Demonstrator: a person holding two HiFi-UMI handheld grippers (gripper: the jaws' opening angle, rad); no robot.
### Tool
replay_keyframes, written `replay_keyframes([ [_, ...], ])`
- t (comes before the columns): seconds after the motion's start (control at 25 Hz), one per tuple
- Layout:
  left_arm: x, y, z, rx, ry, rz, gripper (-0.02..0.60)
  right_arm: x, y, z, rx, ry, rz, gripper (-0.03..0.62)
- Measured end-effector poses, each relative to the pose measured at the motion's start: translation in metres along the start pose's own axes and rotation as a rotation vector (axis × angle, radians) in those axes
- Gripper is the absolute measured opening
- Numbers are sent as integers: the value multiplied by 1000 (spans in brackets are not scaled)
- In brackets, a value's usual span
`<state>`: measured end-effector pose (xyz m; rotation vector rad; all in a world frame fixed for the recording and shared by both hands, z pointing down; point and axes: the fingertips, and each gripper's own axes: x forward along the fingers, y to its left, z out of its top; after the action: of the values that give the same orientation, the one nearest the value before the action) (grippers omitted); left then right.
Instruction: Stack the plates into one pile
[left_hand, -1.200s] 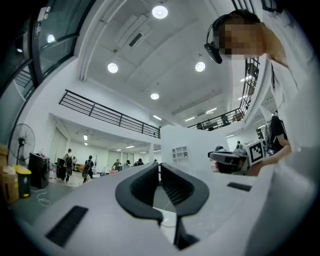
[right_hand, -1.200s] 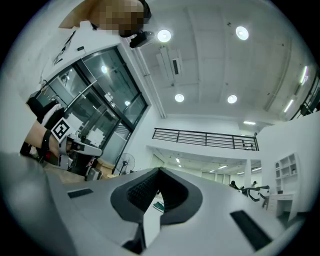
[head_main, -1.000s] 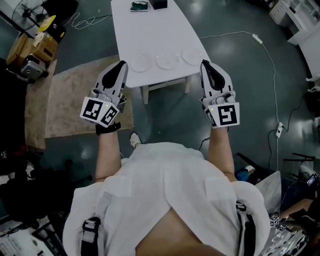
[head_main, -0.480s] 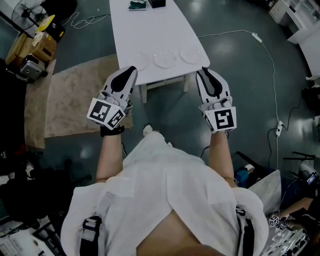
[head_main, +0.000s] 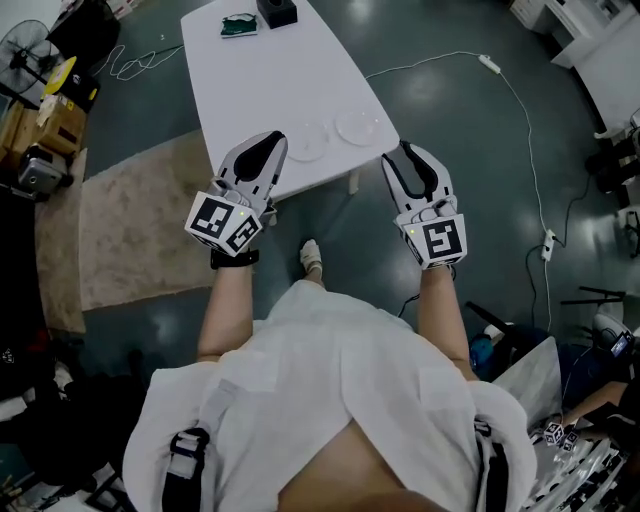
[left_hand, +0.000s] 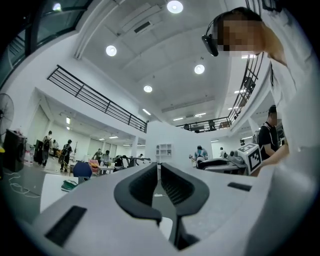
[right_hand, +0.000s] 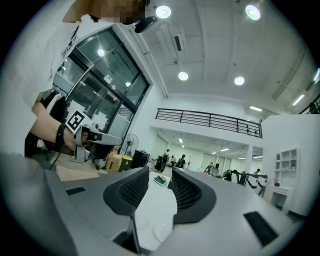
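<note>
In the head view, a white bench (head_main: 270, 70) is seen from above. One plate (head_main: 308, 142) and the other plate (head_main: 357, 126) lie side by side near its closest edge. They are set apart and not yet piled up. The left hand-held gripper (head_main: 262, 150) is held over that edge, just beside the first plate. Whether another plate is hidden under it cannot be told. The right hand-held gripper (head_main: 410, 165) is held just off the bench corner, near the other plate.

In the left gripper view, the jaws are seen pressed together with nothing between them.

In the right gripper view, the jaws have just been opening and now stand apart. Nothing is held. The bench and a plate (right_hand: 163, 231) are seen low down through the gap.

The reaching step seems to be in hand, and no plate has been picked up. Next, the open jaws likely need to be lowered to a plate's rim and closed on it. Then the plate can be lifted onto its neighbour.
</note>
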<state>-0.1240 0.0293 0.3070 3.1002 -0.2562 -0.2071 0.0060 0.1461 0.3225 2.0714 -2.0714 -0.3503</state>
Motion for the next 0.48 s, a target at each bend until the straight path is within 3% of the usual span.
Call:
replay_keyframes([
  [0.2, 56, 32, -18, 9, 32, -47, 23, 46, -28, -33, -16, 57, 32, 192],
  [0.48, 108, 77, -49, 25, 100, -87, 52, 110, -53, -69, -23, 127, 72, 204],
])
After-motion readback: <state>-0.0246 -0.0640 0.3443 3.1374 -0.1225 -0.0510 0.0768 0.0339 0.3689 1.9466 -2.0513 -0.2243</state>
